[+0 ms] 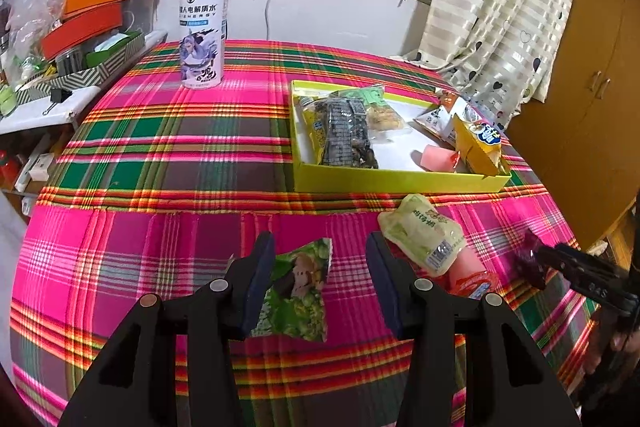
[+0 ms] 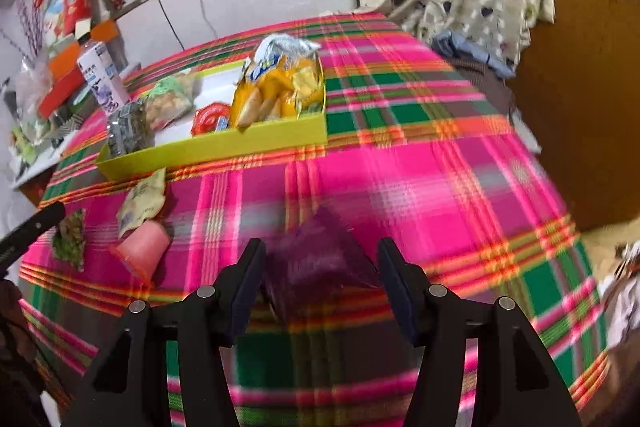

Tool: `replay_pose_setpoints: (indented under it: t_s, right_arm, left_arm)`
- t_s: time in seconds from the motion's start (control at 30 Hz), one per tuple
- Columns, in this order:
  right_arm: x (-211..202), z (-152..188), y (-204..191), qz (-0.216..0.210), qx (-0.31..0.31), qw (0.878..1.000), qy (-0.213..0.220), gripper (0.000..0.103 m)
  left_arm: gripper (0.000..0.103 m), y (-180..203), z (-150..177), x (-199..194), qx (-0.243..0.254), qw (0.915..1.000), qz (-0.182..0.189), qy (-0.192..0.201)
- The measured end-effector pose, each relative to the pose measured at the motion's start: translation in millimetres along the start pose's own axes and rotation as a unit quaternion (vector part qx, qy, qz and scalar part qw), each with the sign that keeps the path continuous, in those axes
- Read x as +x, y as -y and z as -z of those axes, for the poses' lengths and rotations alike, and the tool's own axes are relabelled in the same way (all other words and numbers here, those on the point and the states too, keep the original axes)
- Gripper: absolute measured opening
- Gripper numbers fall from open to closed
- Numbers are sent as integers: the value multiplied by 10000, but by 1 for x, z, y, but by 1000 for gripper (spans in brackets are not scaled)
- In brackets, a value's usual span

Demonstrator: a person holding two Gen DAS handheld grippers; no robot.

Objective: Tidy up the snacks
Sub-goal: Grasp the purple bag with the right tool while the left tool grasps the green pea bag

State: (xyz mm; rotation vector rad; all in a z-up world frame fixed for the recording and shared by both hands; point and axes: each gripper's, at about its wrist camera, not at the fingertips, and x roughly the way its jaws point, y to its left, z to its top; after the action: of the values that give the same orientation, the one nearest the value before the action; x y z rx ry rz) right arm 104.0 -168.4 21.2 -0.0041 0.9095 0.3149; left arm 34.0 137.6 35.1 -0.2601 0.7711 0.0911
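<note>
Now the purple packet [image 2: 320,263] sits between the right claw [image 2: 322,279] pads (blurred).

A table covered in a pink, green and orange plaid cloth [image 1: 192,155] carried everything. Between the left gripper's [image 1: 320,279] fingers lay a green packet [image 1: 298,291]; just to its right were a pale green pouch [image 1: 424,233] and a pink packet [image 1: 472,273], touching. Ahead of that gripper sat a yellow tray [image 1: 400,181] of snacks, and farther off to its left stood a bottle [image 1: 202,27]. A purple packet [image 2: 320,259] lay between the right gripper's [image 2: 322,283] fingers.
</note>
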Motion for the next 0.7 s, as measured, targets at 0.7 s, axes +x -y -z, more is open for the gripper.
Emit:
replay_pose_setpoints:
  t_s: [0.7]
  right_arm:
    - [-6,12,-43,-1240,-1363,9829,23,57]
  left_arm:
    - [48,-9,12,-10,223,9997,46,-3]
